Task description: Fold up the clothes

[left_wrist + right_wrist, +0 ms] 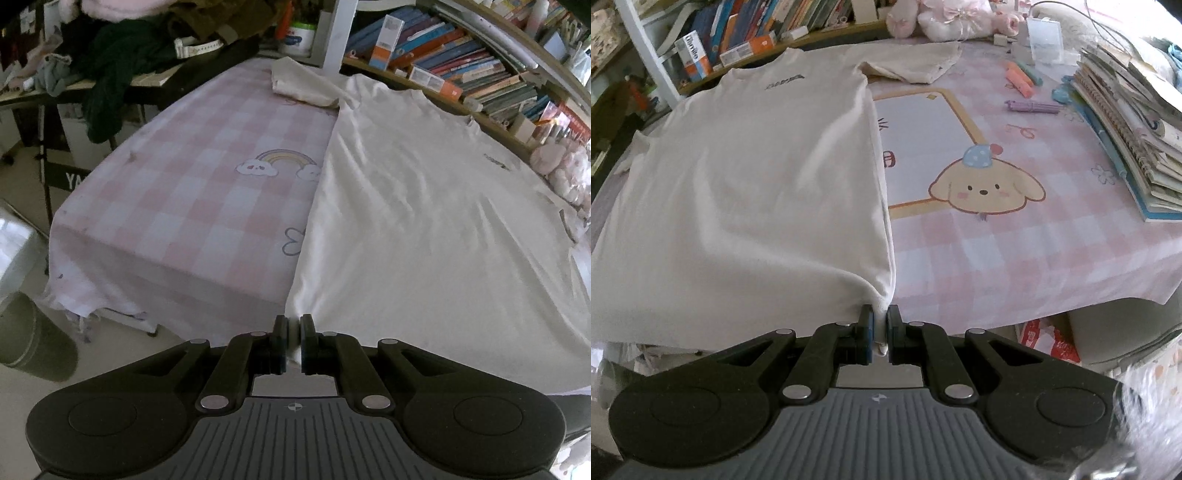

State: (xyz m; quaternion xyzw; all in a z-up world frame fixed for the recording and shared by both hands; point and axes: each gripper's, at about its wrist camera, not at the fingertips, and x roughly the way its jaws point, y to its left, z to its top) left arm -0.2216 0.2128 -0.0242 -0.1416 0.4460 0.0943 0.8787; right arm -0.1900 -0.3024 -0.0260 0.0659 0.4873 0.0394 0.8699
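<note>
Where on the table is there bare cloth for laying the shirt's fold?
Free: checked tablecloth left of the white T-shirt, and the puppy print patch to its right. Crowded: notebook stack and markers beyond.

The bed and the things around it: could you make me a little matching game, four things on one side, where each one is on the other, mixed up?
Things:
1. white T-shirt
2. puppy drawing
3. stack of notebooks
4. rainbow drawing

Places:
A. piled at the bed's right edge
B. printed on the sheet left of the shirt
C. spread on the bed, bottom corners pinched by the left tool and right tool
D. printed on the sheet right of the shirt

Pairs: 1-C, 2-D, 3-A, 4-B
</note>
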